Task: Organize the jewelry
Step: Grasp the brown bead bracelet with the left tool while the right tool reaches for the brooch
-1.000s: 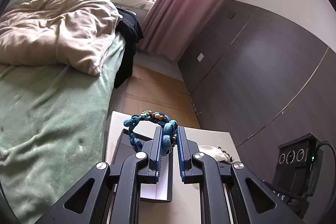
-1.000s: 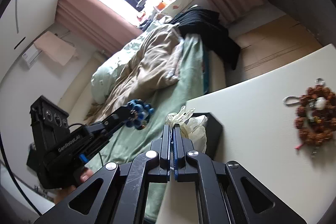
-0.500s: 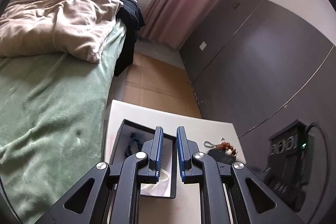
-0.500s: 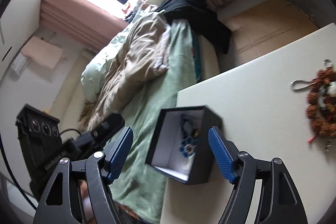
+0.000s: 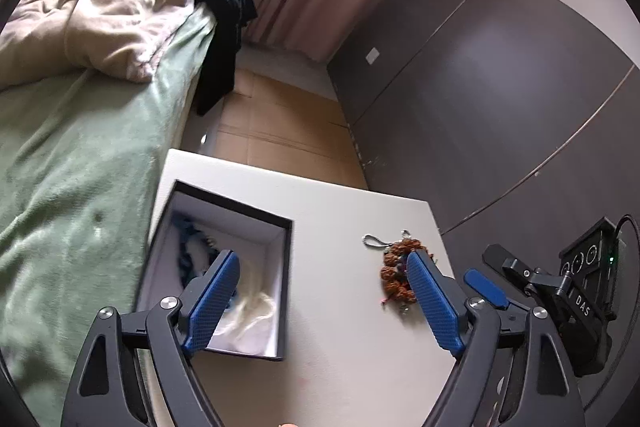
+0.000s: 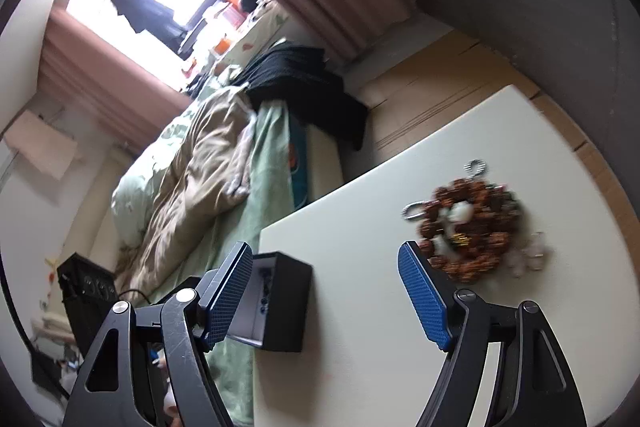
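The left gripper point(image 5: 320, 291) had just opened, empty; the blue bracelet point(image 5: 188, 247) lay inside the black box point(image 5: 280, 291). Right of the box, the brown bead bracelet point(image 6: 468, 227) waited; the right gripper point(image 6: 324, 291), spread and empty, should straddle one bead strand squarely.

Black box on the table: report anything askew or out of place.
The black box sits at the white table's edge nearest the bed, one corner seemingly overhanging. The brown bead bracelet lies loose outside it.

White letters "DAS" on the black body of the right claw point(image 5: 486, 281), left-wrist view.
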